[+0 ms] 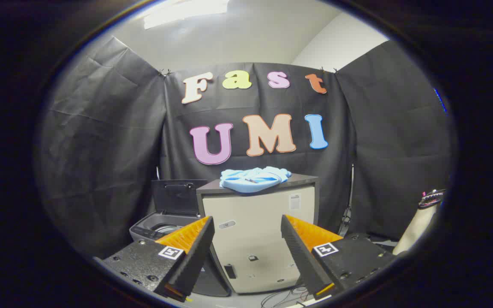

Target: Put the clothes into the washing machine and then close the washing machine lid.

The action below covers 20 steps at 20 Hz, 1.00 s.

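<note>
Against the far black cloth wall stands a pale cabinet point(257, 239) with a dark top surface point(302, 179), the biggest thing ahead of the gripper point(246, 233). Its front carries a small white sticker point(294, 202) near the upper right corner — there is print on it, too small to read — and a small oval badge point(227, 224) lower left, equally illegible.

Left of the cabinet, touching or just beside it, sits the washing machine point(161, 229): a grey top-loader with its lid point(177, 196) raised upright at the back, so the drum opening is free to receive a load. No brand name can be made out on it.

On the cabinet's top lie the clothes point(253, 179) — a light blue bundle, loosely crumpled, one edge hanging slightly over the front lip. It looks soft, light and floppy, likely to sag and trail when lifted. A pinch on a thick raised fold near the middle of the heap should gather the most cloth; a grab at the thin hanging edge would probably let the rest drag.

The jaws stand wide apart and hold nothing, aimed at the cabinet front with the bundle well beyond and above them.
</note>
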Each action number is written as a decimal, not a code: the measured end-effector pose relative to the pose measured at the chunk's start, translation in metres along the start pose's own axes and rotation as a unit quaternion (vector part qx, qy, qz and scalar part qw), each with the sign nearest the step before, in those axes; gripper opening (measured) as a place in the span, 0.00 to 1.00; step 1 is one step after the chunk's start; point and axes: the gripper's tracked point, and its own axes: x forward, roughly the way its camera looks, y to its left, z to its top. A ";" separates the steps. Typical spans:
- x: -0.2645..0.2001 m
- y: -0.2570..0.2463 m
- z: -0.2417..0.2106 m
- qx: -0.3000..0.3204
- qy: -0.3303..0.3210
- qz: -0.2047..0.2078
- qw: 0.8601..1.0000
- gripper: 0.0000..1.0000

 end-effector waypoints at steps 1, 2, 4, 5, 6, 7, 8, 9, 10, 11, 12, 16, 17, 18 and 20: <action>0.000 -0.003 -0.001 0.000 0.001 -0.005 1.000 0.95; 0.001 -0.006 -0.003 -0.002 0.003 -0.012 1.000 0.95; 0.005 -0.009 -0.005 -0.014 0.001 -0.027 1.000 0.95; 0.008 -0.007 -0.008 -0.024 0.003 -0.031 0.999 0.96; 0.010 -0.007 -0.013 -0.028 0.005 -0.039 0.999 0.96; 0.012 -0.006 -0.015 -0.028 0.005 -0.047 0.999 0.96; 0.015 -0.001 -0.016 -0.021 0.004 -0.047 0.999 0.97; 0.017 0.005 -0.015 -0.018 0.002 -0.044 0.999 0.97; 0.020 0.008 -0.015 -0.017 0.001 -0.044 0.999 0.97; 0.021 0.009 -0.013 -0.016 -0.001 -0.046 0.999 0.97; 0.023 0.012 -0.012 -0.015 -0.002 -0.045 0.999 0.97; 0.033 0.023 -0.011 -0.013 0.006 -0.035 0.999 0.97; 0.037 0.024 -0.009 -0.014 0.009 -0.035 0.999 0.97; 0.041 0.023 -0.008 -0.015 0.012 -0.039 0.999 0.97; 0.053 0.035 -0.003 -0.003 0.025 -0.021 0.999 0.97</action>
